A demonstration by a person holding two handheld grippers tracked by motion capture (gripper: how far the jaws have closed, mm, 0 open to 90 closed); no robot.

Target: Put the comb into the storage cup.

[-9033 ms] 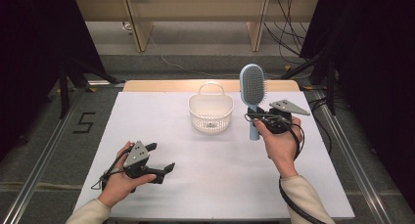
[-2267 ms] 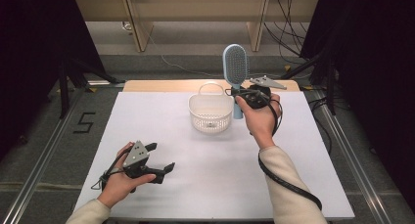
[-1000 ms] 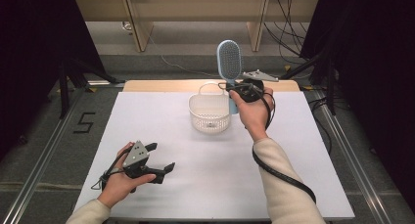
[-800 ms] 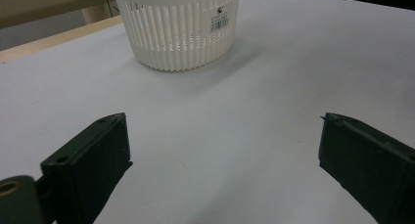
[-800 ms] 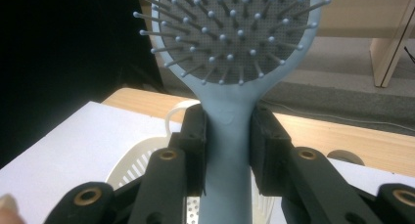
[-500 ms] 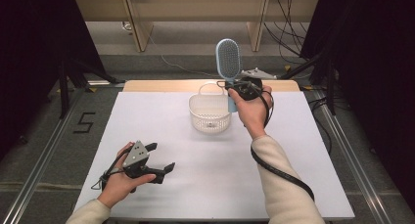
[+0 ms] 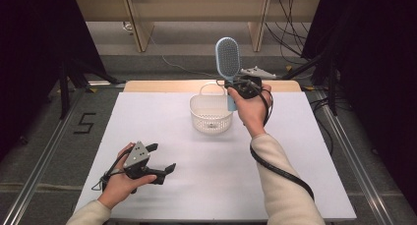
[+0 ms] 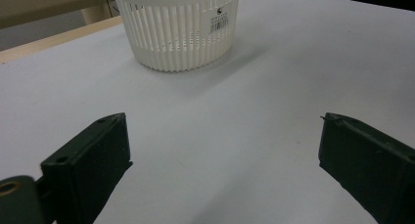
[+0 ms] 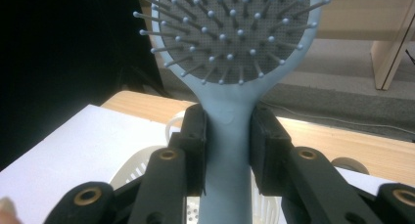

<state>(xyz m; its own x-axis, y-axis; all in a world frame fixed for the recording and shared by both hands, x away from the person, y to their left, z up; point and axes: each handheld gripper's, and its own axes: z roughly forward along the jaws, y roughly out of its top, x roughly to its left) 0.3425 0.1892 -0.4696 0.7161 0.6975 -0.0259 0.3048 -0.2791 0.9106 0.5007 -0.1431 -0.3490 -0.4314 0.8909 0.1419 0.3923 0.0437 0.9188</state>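
White table; right gripper has carried hairbrush over basket; left gripper fingers wide.

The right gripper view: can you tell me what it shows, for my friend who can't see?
Two black jaws of the right gripper are shut on the neck of a light blue hairbrush, held upright with its bristles facing the camera. Below and behind it are a white slatted basket and the white table top.

High overview; jaw cameras near basket.
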